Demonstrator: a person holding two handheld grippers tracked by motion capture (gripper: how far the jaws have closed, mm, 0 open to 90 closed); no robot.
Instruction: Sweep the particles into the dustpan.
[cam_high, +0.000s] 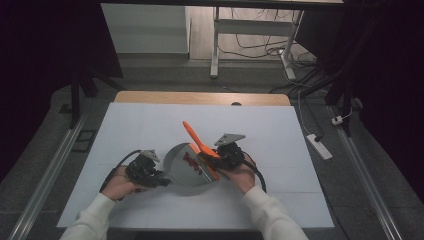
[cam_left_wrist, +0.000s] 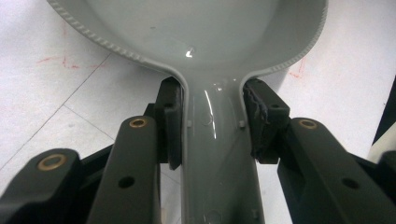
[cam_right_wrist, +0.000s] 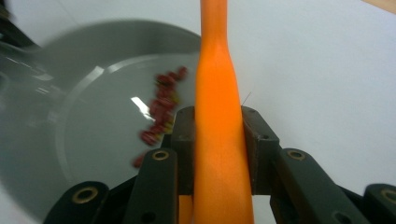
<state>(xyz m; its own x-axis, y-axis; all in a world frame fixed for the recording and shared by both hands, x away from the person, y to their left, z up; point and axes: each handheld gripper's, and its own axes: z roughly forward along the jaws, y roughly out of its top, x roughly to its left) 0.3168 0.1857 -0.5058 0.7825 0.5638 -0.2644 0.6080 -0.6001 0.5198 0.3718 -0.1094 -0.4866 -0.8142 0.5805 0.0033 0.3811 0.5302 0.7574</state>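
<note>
1. White table top (cam_high: 150, 125) under me, dark room all round, desk legs and cable clutter at the back. Nothing else sits on the sheet but my stuff.

2. Left side first: my left gripper (cam_high: 159, 178) is clamped on the handle of a grey dustpan (cam_high: 182, 170). In the left gripper view both pads press the handle neck (cam_left_wrist: 212, 140) right where it widens into the pan. The pan sits mid-table between my hands and looks tipped up toward my right side.

3. In the pan: a little streak of dark red bits (cam_right_wrist: 161, 112), maybe beans or candies, with a few yellowish ones. Too blurry to call.

4. Right side: my right gripper (cam_high: 223, 159) is clenched on the handle of an orange brush or scraper (cam_high: 197, 142), which pokes up and away from me. Jaws squeeze its waist (cam_right_wrist: 219, 154) from both sides.

5. What could go wrong, my guess:
- Tilt the pan more and the red bits slide out over the rim onto the sheet.
- The handle is glossy and tapered, so it could twist in my left grip if I push down on the pan.
- Sweep too hard and the bits flick past the pan lip.

6. Hard to see: the working end of the orange tool is behind my right gripper in the high view and cut off in the right gripper view, so I can't tell if it's touching the pan. The pan's far rim is blurred too.
</note>
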